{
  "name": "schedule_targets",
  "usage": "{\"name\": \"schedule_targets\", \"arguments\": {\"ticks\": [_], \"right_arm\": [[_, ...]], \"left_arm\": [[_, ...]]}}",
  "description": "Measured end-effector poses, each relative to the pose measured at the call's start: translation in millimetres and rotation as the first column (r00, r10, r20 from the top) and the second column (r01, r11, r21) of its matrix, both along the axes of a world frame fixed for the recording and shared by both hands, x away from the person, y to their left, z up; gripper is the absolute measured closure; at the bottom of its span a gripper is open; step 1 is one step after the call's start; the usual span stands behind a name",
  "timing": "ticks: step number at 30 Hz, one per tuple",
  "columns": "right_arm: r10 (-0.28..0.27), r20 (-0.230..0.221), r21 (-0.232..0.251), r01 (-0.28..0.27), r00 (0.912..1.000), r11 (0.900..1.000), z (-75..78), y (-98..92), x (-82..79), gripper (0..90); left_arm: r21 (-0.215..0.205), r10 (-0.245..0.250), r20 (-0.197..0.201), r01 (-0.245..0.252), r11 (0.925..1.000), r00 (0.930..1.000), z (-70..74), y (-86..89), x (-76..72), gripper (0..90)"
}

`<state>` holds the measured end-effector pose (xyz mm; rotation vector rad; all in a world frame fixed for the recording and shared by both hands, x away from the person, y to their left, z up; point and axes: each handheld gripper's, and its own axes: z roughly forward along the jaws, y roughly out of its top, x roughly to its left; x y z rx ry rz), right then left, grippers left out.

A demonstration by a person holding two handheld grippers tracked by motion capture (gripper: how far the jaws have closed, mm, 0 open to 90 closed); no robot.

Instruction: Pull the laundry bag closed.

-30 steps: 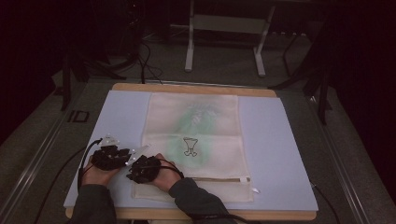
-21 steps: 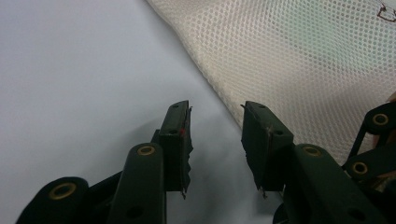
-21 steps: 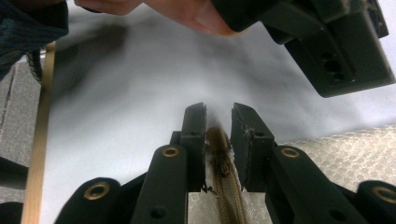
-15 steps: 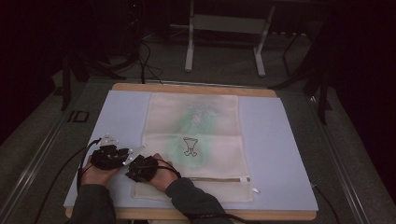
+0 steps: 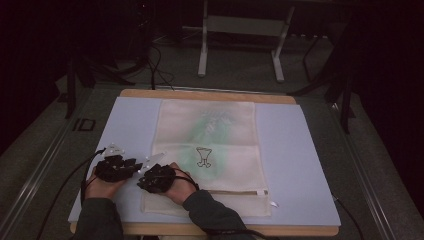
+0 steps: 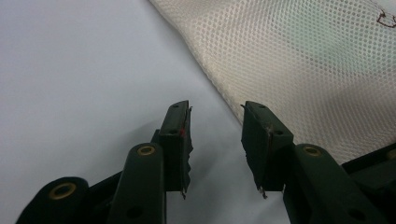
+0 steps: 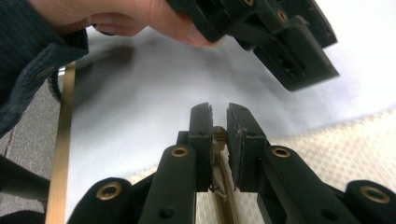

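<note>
We pinch the mesh bag's [image 5: 210,150] soft, floppy near-left corner edge with the right gripper [image 7: 219,114], jaws just closed on it, while the left gripper [image 6: 215,112] hovers open beside that bag.

One camera looks down from high above the table [image 5: 300,165]. Two ride low and close; all share the mesh bag [image 5: 210,135] edge.
</note>
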<state>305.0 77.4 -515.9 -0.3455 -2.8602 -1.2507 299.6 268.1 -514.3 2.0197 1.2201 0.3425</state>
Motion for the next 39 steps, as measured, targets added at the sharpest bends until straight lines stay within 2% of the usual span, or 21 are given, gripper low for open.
{"name": "schedule_targets", "arguments": {"ticks": [3,8,19,23,34,39], "right_arm": [[0.005,0.000,-0.004,-0.005,1.0000,1.000,-0.3,-7.9,-0.5,80.7],[-0.004,-0.034,-0.009,0.003,0.9994,1.000,-6.8,-16.5,2.7,79.7],[-0.001,-0.073,-0.025,-0.001,0.9973,1.000,-14.2,-14.6,6.4,78.3],[0.002,-0.067,-0.032,-0.004,0.9978,0.999,-14.1,-15.1,4.4,80.9],[0.009,-0.059,-0.037,-0.011,0.9982,0.999,-13.4,-15.5,3.3,81.2],[0.009,-0.044,-0.036,-0.011,0.9990,0.999,-15.8,-16.4,1.3,81.4]], "left_arm": [[0.002,-0.001,-0.001,0.001,1.0000,1.0000,-0.1,-0.3,0.0,61.8],[0.002,-0.003,-0.003,0.003,1.0000,1.0000,-0.5,-1.7,-0.2,61.9],[0.005,-0.011,-0.006,0.011,0.9999,0.9999,-0.4,-2.0,-0.2,61.9],[0.003,-0.016,-0.009,0.016,0.9999,0.9998,-0.3,-2.4,-0.7,62.4],[0.004,-0.024,-0.010,0.024,0.9997,0.9997,-0.2,-3.5,-1.2,63.3],[0.017,-0.035,-0.001,0.035,0.9993,0.9994,0.1,-5.3,-2.6,68.2]]}}
